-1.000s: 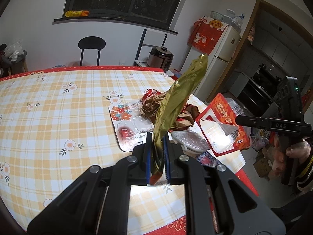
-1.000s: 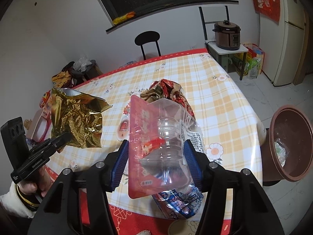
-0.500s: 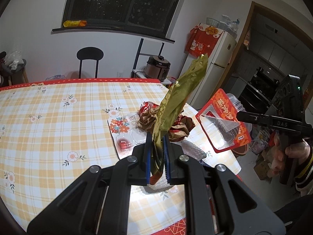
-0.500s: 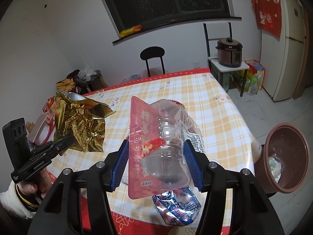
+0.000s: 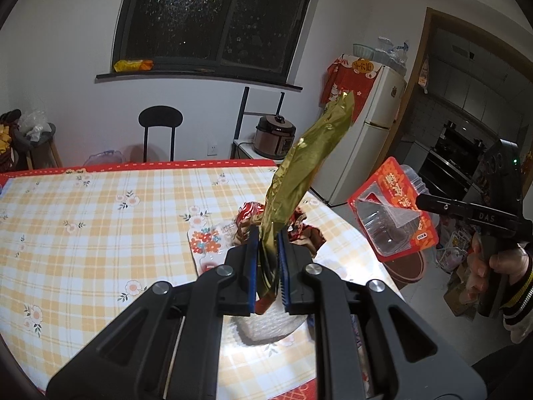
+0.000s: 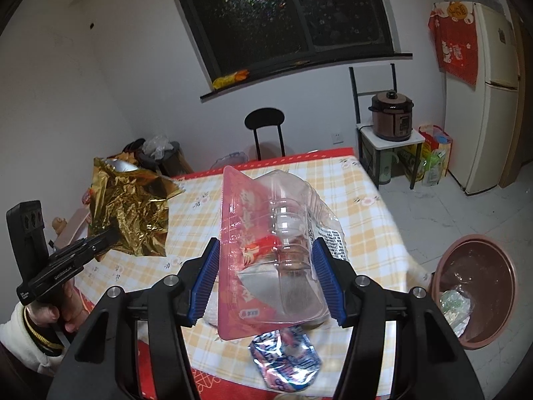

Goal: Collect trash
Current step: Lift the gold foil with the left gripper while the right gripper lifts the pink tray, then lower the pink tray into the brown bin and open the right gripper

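My left hand-held gripper (image 5: 268, 263) is clamped on the gold wrapper (image 5: 301, 180), mid-frame above the desk (image 5: 100, 220). My right hand-held gripper (image 6: 265, 278) squeezes the plastic tray (image 6: 266, 253) — slick, it could pop loose short of the bin (image 6: 473, 286), lower right. Both tilt downward.
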`<state>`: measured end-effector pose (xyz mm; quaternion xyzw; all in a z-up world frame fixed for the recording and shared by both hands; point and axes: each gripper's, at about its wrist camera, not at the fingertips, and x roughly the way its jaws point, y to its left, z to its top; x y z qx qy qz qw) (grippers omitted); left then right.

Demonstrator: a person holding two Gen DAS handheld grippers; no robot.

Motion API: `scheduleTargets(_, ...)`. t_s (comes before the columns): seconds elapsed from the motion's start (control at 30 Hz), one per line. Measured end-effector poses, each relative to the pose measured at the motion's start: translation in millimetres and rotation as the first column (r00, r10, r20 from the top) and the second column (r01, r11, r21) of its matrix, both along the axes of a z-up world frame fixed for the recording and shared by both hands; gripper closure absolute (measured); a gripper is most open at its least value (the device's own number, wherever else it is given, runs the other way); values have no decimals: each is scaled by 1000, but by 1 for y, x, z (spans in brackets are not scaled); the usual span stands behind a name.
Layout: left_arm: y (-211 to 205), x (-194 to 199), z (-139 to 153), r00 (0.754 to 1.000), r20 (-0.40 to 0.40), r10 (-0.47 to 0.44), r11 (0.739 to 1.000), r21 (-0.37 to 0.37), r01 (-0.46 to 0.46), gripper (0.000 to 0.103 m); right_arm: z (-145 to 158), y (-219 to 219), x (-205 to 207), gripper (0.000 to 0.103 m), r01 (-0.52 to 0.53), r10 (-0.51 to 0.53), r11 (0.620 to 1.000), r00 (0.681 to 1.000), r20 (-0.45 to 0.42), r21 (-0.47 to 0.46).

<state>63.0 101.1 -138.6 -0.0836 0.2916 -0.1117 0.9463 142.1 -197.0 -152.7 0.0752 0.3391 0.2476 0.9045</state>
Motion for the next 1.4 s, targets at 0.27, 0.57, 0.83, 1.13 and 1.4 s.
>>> scheduleTargets(0.27,-50,2,26,999,35,1,1000,18,-1,89,10,-83,7,47,75,-77,996,997,31,38)
scheduleTargets(0.57,-120,15,43,999,50,-6,1000,29,4,89,4,-190,20,47,193,-195,980,980,32,54)
scheduleTargets(0.83,-182,28,46,999,42,-30,998,55,27,89,-33,-264,39,47,269,-267,962,963,-41,52)
scheduleTargets(1.13,-235,31,42,999,23,-25,996,90,23,89,-68,-303,74,46,294,-287,955,951,-115,46)
scheduleTargets(1.4,-266,45,38,998,14,-62,993,98,60,89,-57,-326,81,46,298,-295,953,953,-69,48)
